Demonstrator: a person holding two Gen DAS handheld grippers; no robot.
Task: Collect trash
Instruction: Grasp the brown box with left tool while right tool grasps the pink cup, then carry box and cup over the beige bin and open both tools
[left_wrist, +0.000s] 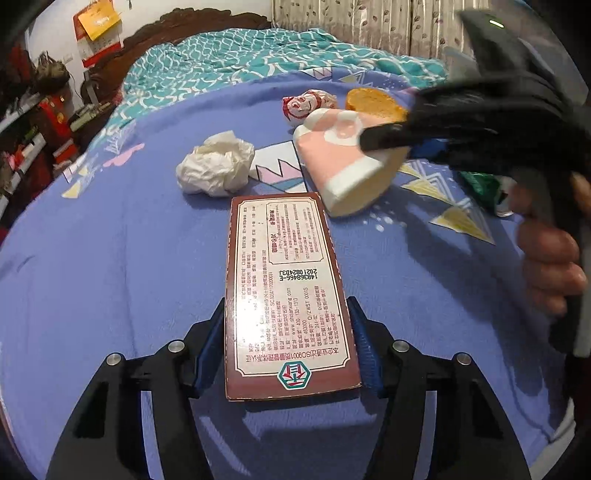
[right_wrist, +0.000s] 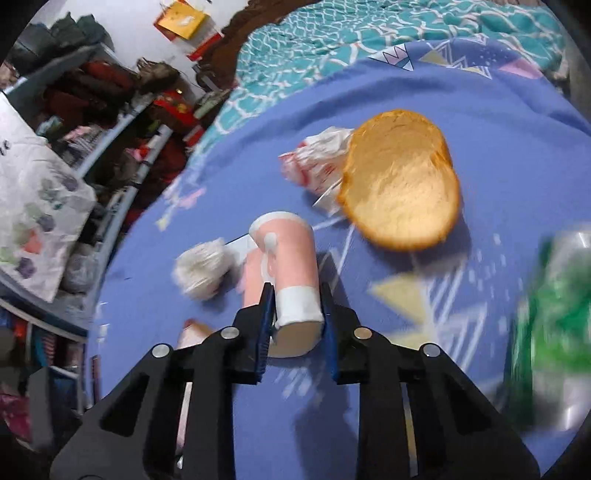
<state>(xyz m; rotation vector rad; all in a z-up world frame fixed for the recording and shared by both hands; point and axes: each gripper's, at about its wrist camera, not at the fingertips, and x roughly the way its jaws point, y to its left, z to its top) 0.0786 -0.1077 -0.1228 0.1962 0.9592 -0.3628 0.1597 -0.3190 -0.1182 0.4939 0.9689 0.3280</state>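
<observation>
I am holding two pieces of trash on the bed (left_wrist: 110, 258), whose blue patterned sheet carries all of it. My left gripper (left_wrist: 286, 354) is straddling the brown box (left_wrist: 286, 291), which is lying flat with its printed label up; the jaws are partly spread, their blue pads right at the long edges near the close end. I judge they are pinching it, though I cannot be certain how firmly. The box looks like light, stiff cardboard, so taking it across the narrow width suits it; squeezing harder could buckle the walls if it is empty.

My right gripper (right_wrist: 297, 325) is closing its jaws on the pink and white cup (right_wrist: 291, 277), pinching it near one end while it lies tilted on its side. It appears to be thin, light and easily crushed, with a smooth skin that may slip, so a gentle hold is what I am aiming for.

Near the cup, a crumpled tissue (left_wrist: 216, 168), a red and white wrapper (left_wrist: 306, 103), a round bread slice (right_wrist: 400, 181) and a green packet (right_wrist: 550, 325) are lying loose, all soft and light.
</observation>
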